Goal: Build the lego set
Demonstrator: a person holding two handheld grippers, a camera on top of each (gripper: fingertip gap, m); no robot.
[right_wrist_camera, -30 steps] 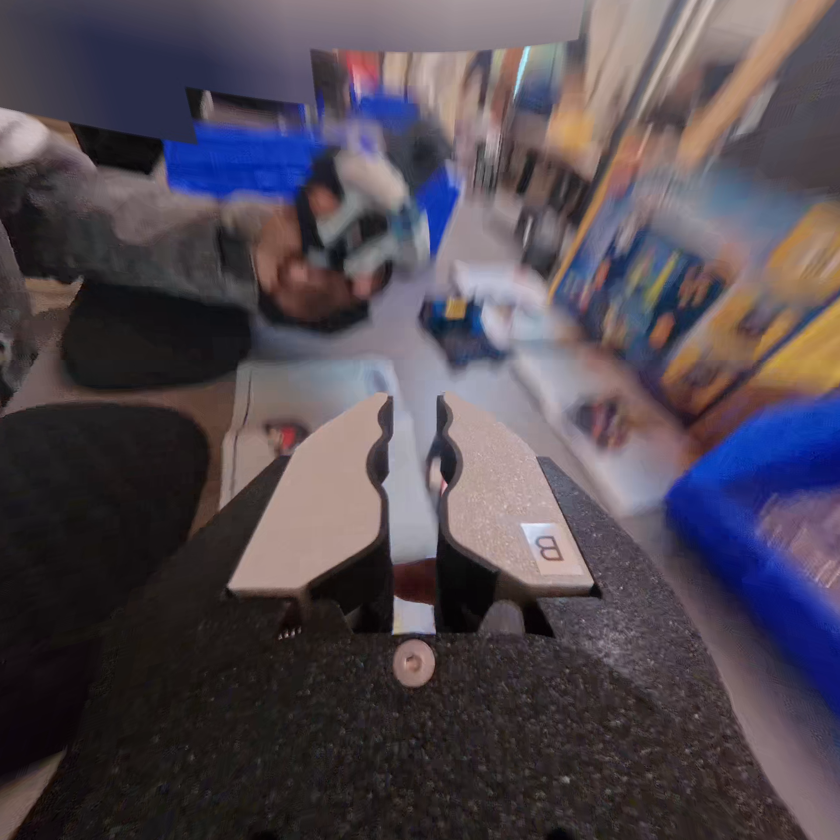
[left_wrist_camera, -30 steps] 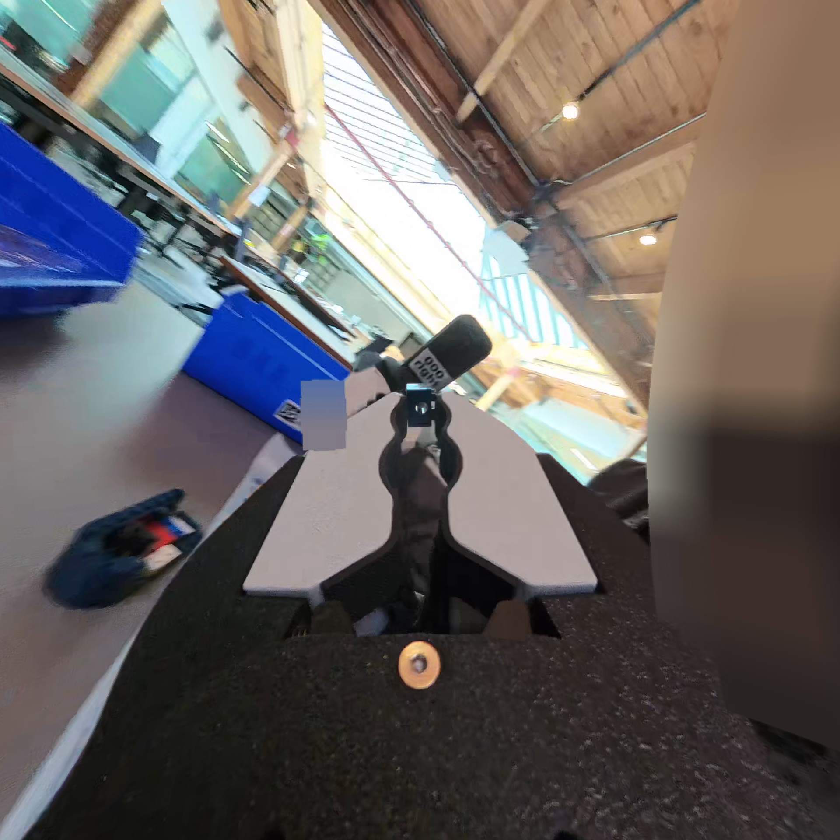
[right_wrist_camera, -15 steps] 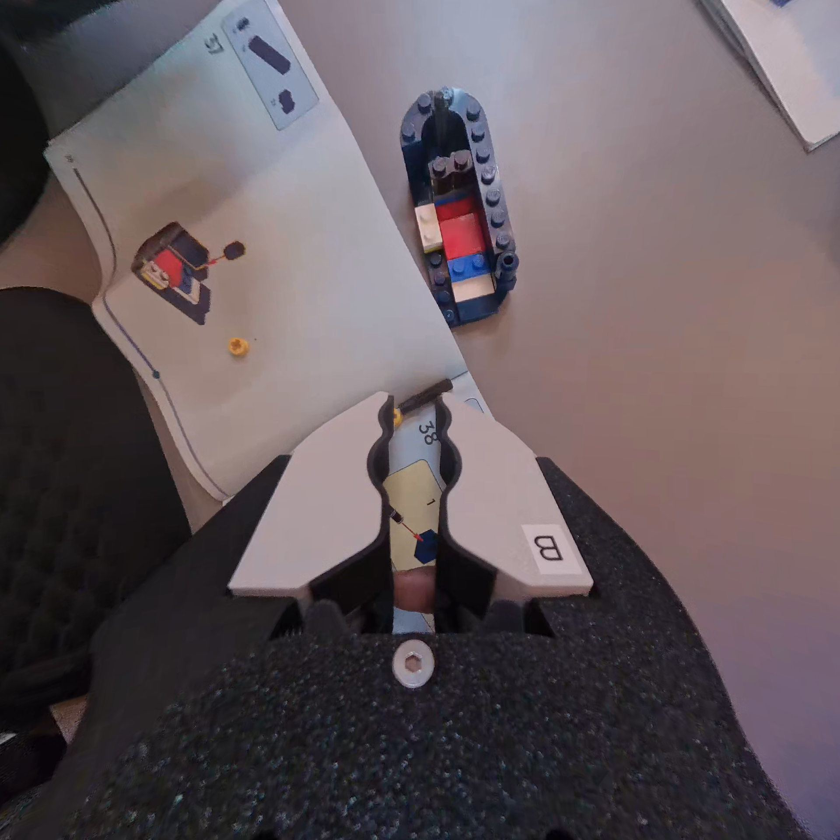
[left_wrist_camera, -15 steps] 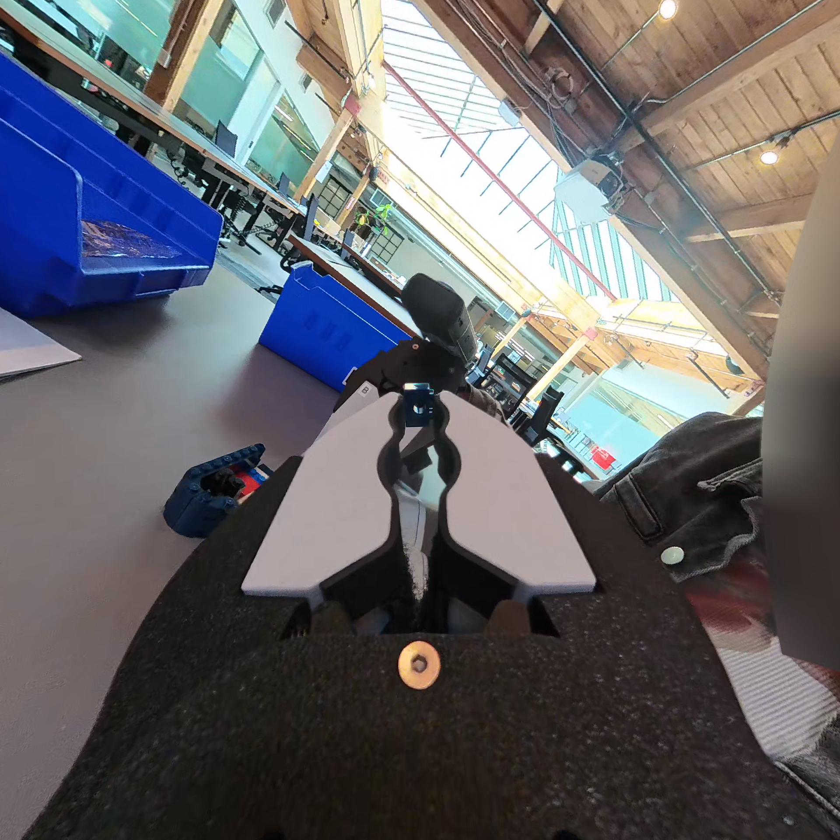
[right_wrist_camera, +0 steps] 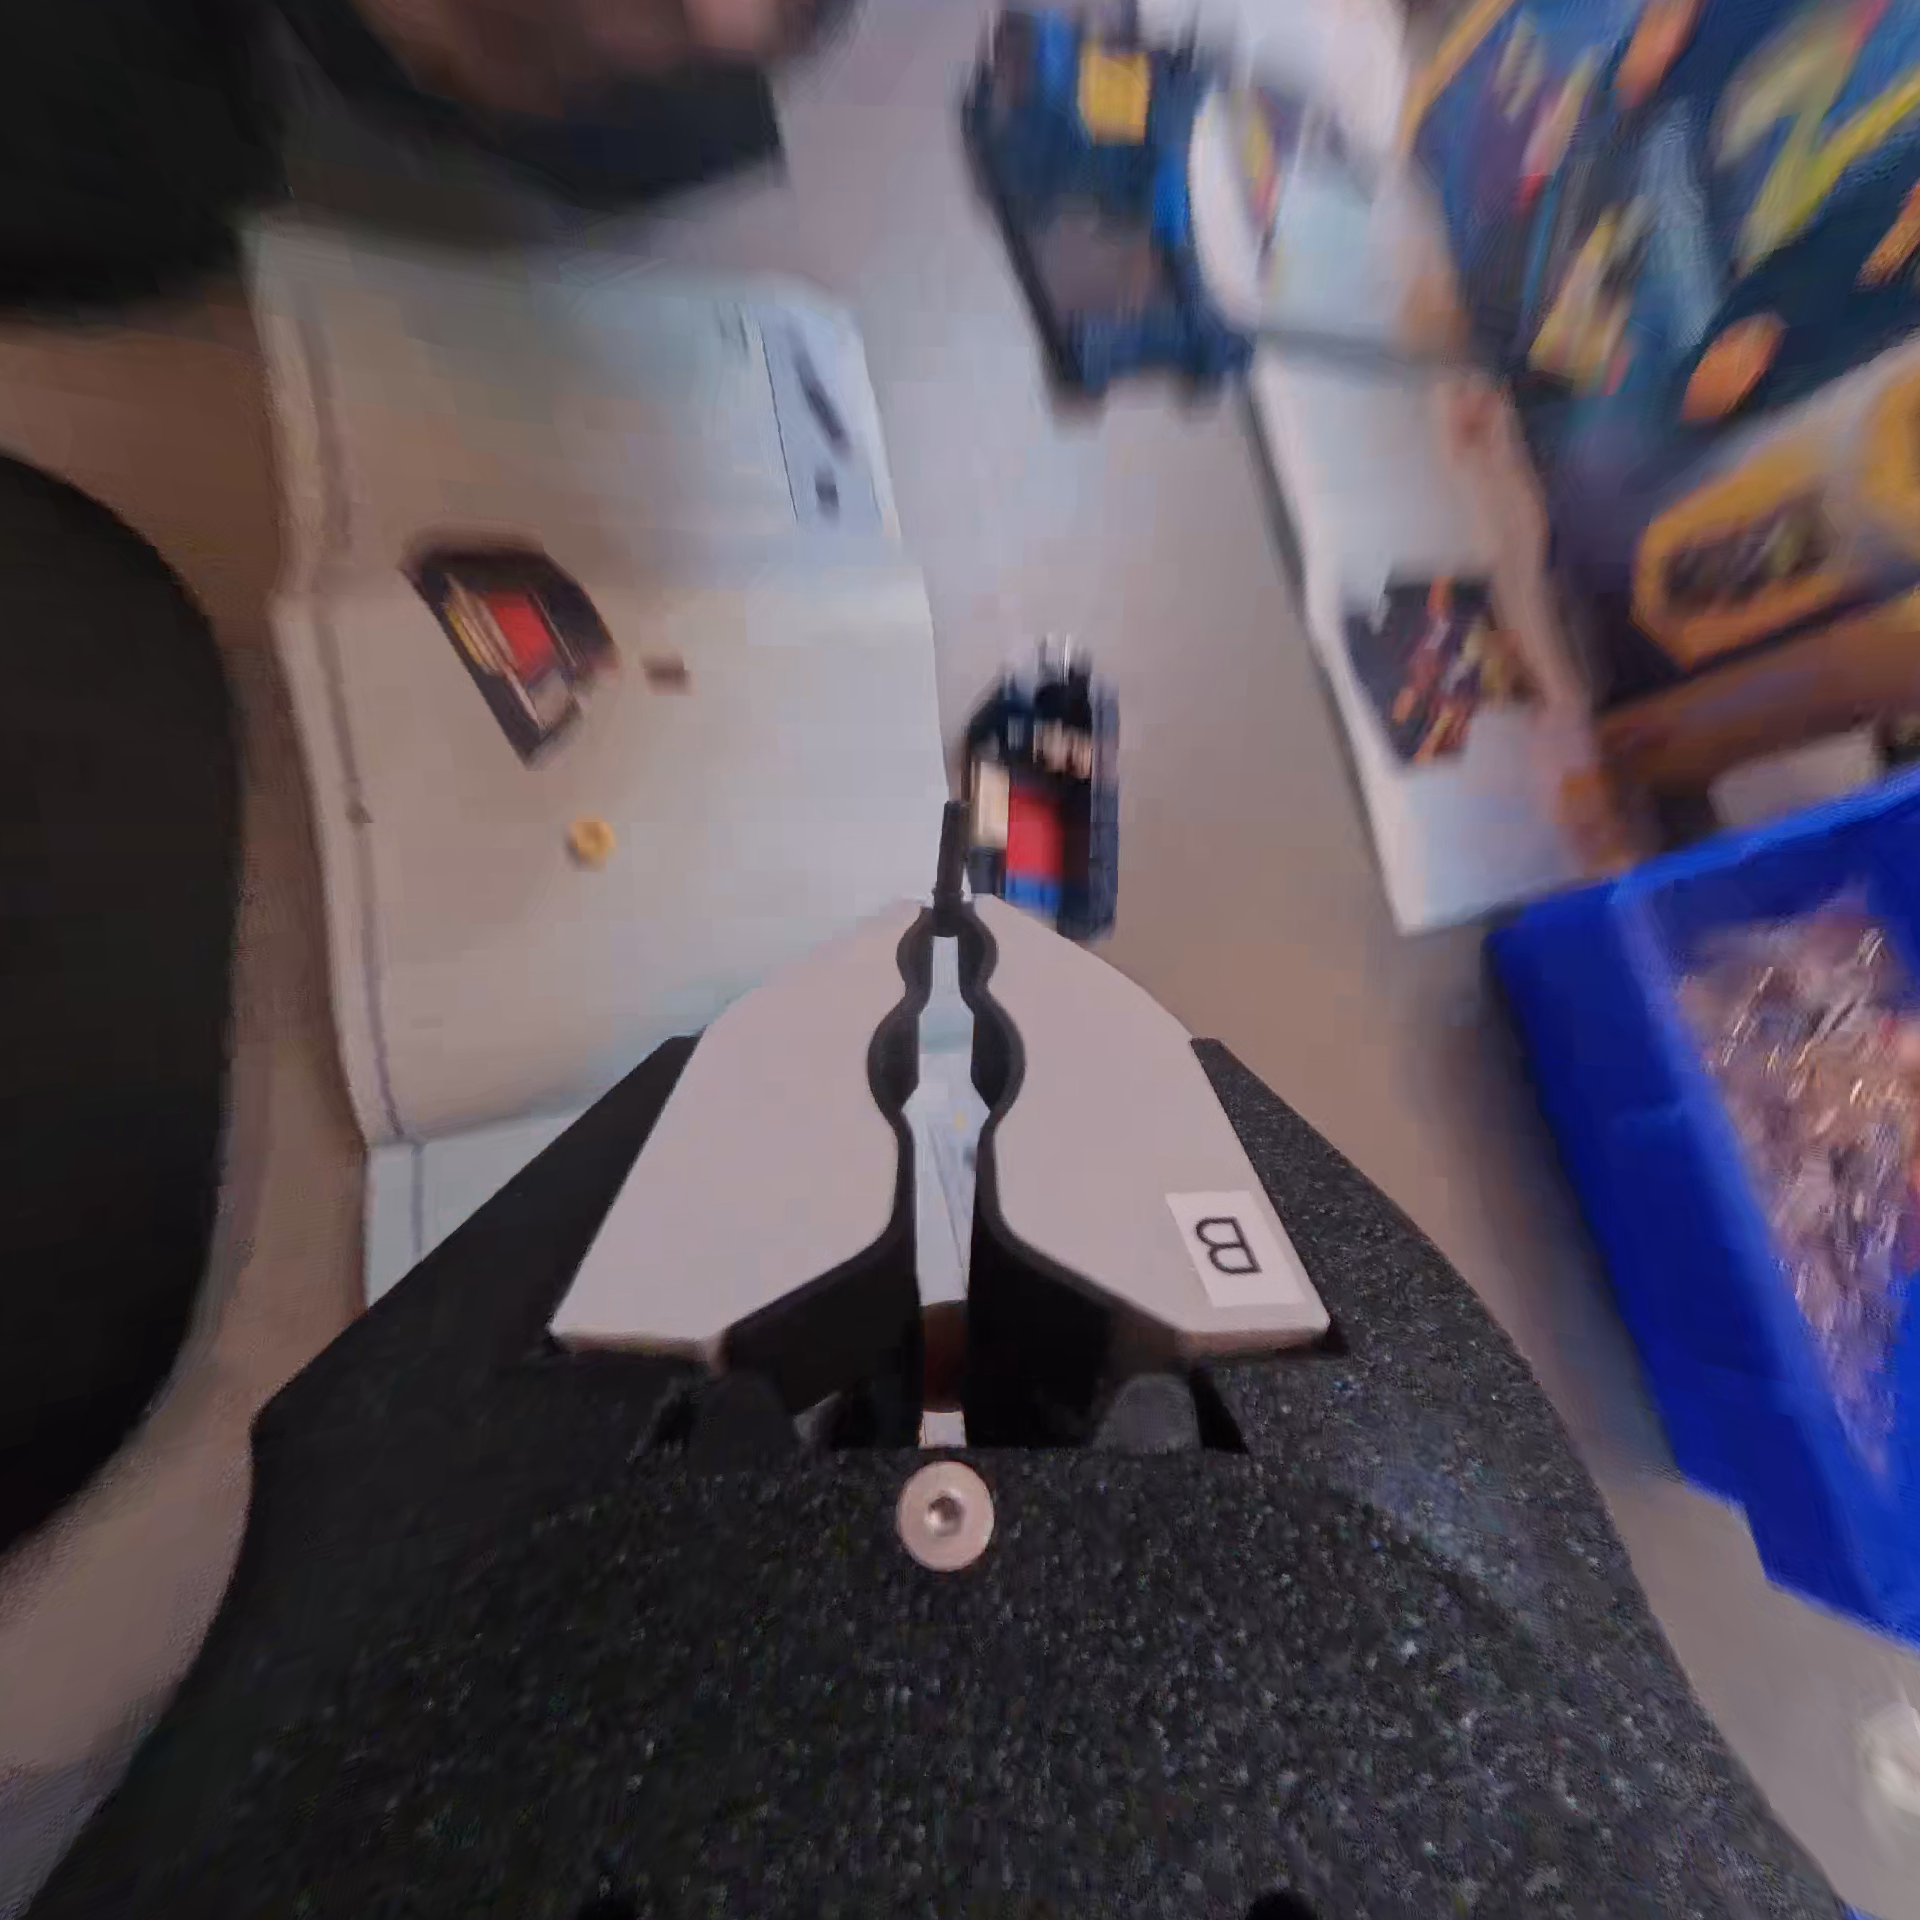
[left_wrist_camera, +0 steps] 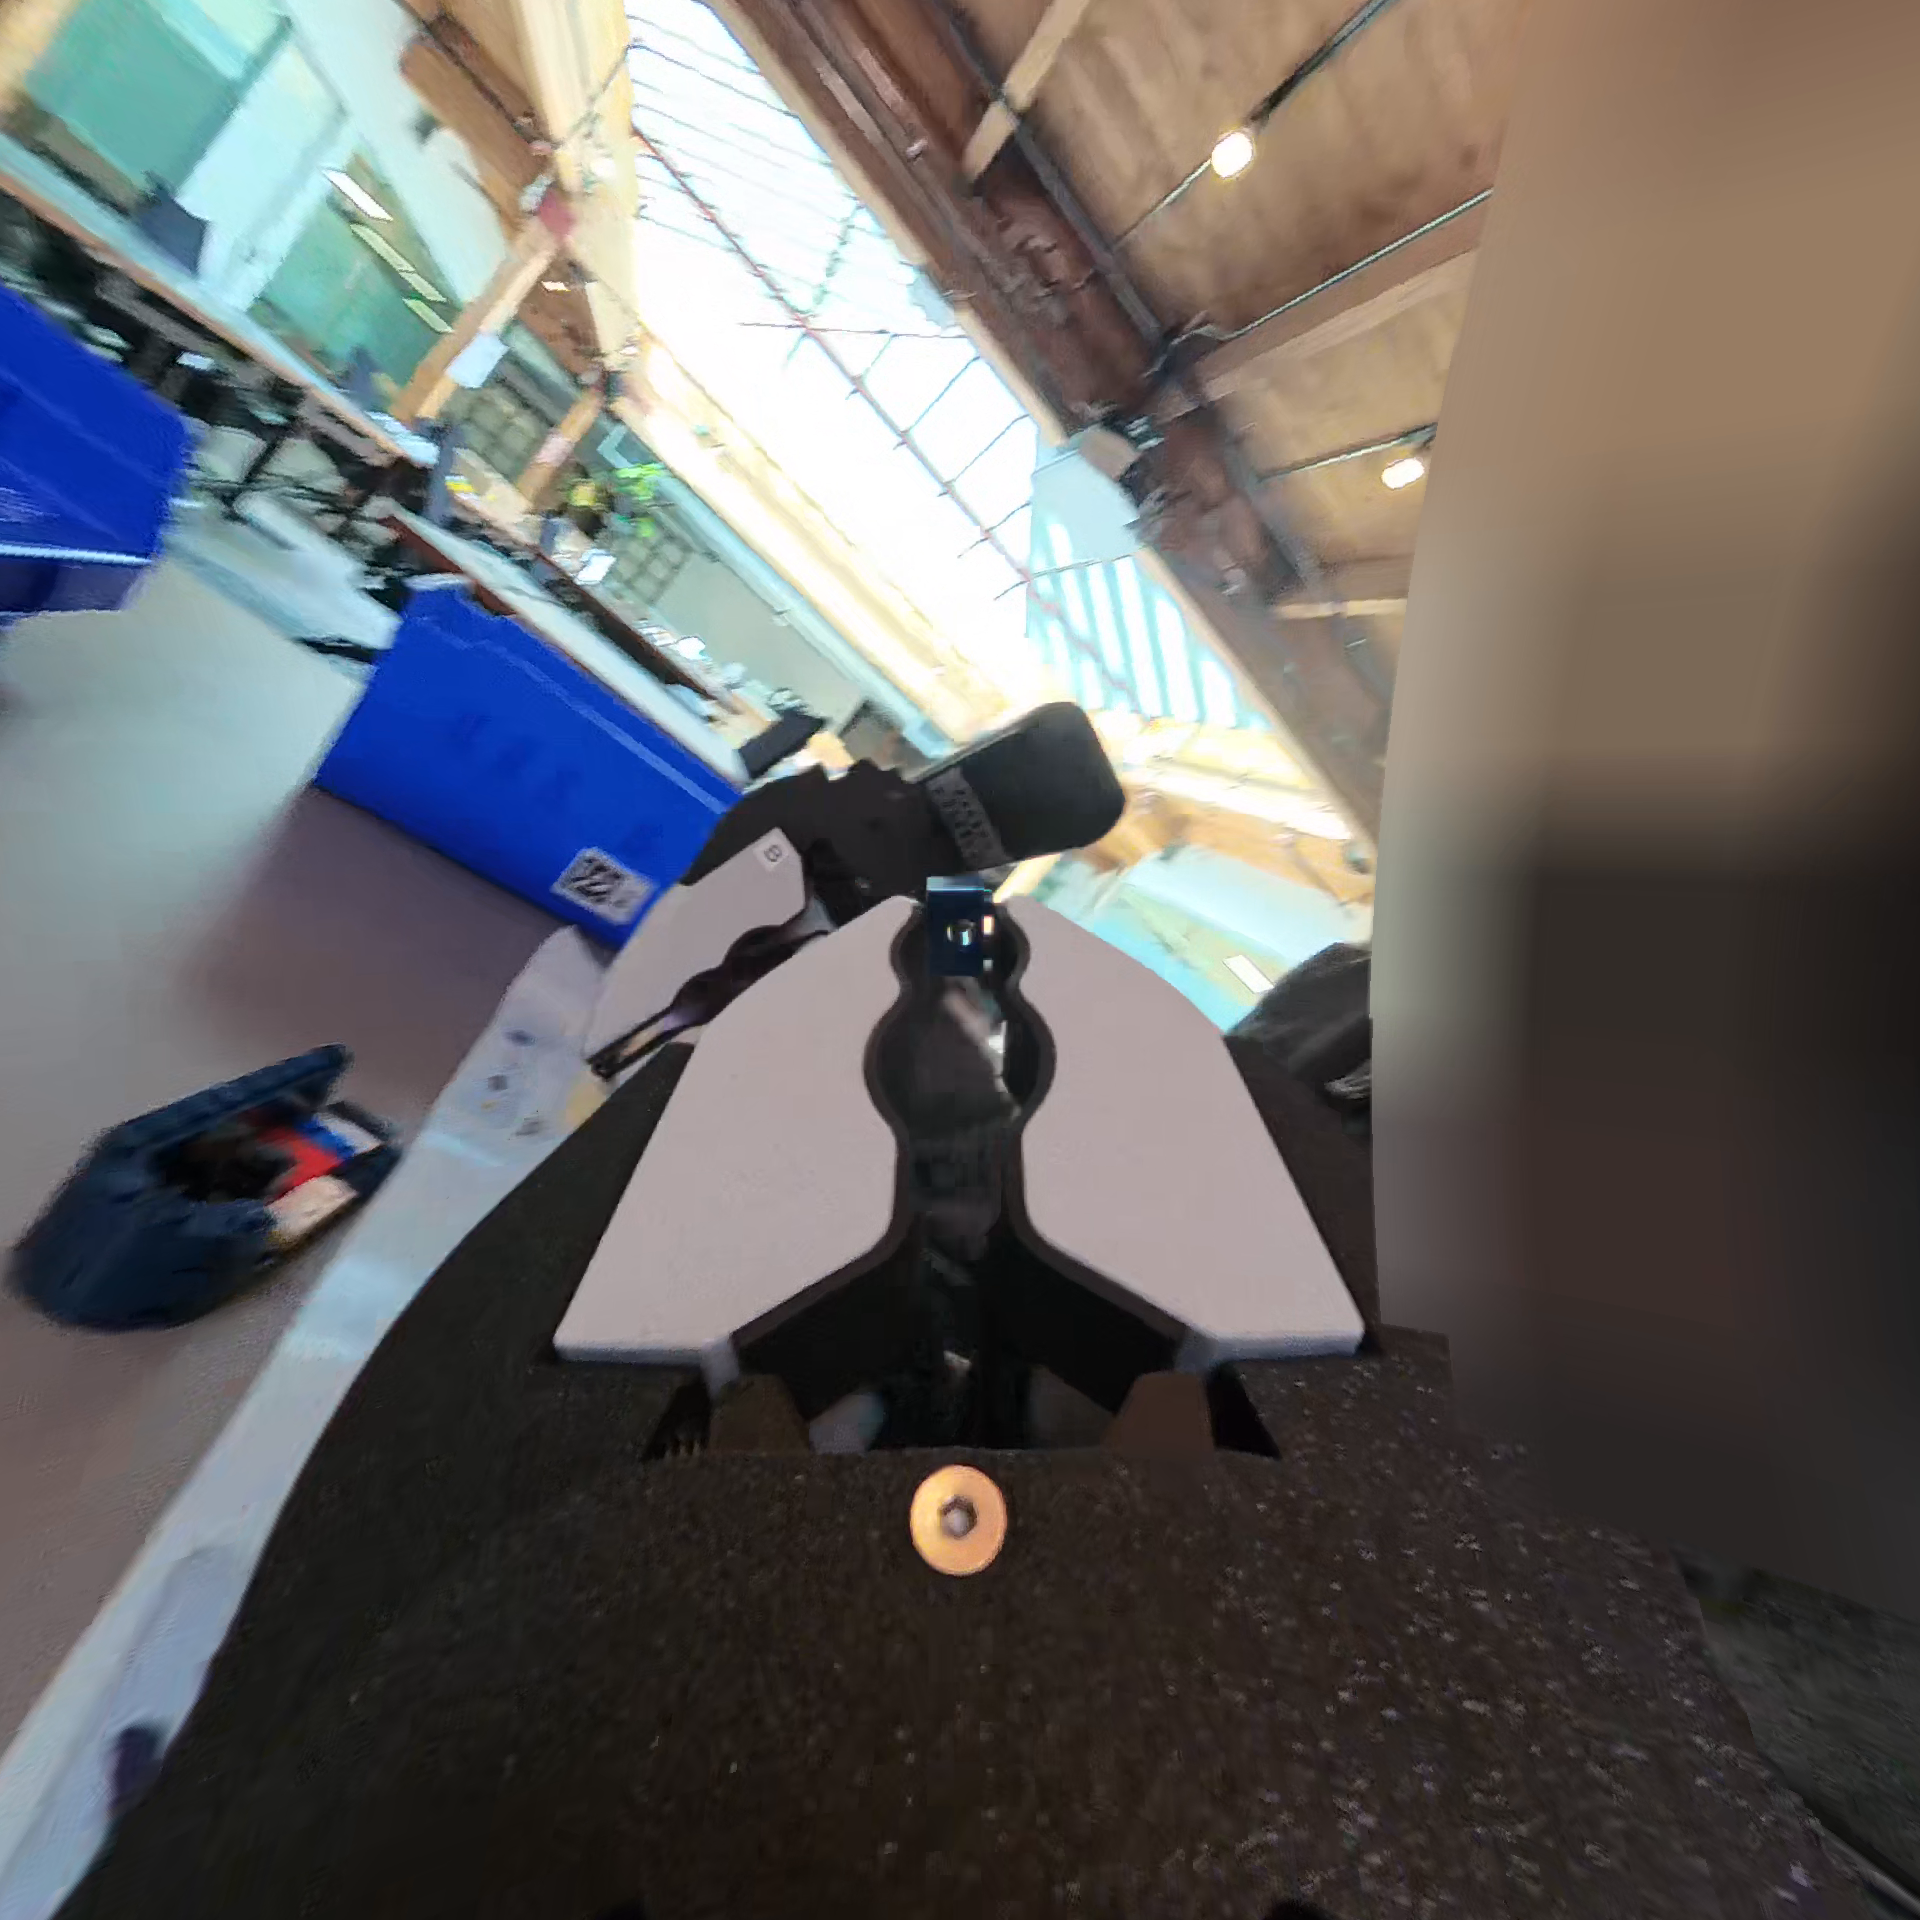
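You are pinching tiny pieces: a blue brick (left_wrist_camera: 958,940) in left tongs (left_wrist_camera: 958,914), a black rod (right_wrist_camera: 948,868) in right tongs (right_wrist_camera: 945,920).
The rod is sticking out past the tips; a bump could be knocking it loose.

A large converted industrial hall is serving as an open workshop or lab. In the upper half of the left wrist view, a timber plank ceiling (left_wrist_camera: 1195,208) on heavy beams is running beside a long bright skylight (left_wrist_camera: 831,343), with spotlights (left_wrist_camera: 1232,154) glowing on conduit rails. Rows of long workbenches (left_wrist_camera: 312,395) and glass-walled rooms (left_wrist_camera: 135,135) are receding at the upper left. Blue plastic storage bins (left_wrist_camera: 499,748) are sitting on the grey worktable (left_wrist_camera: 156,831). At the right of the right wrist view, another blue bin (right_wrist_camera: 1621,1195) is holding small loose parts, and toy brick set boxes (right_wrist_camera: 1714,260) and open instruction booklets (right_wrist_camera: 623,727) are lying about.
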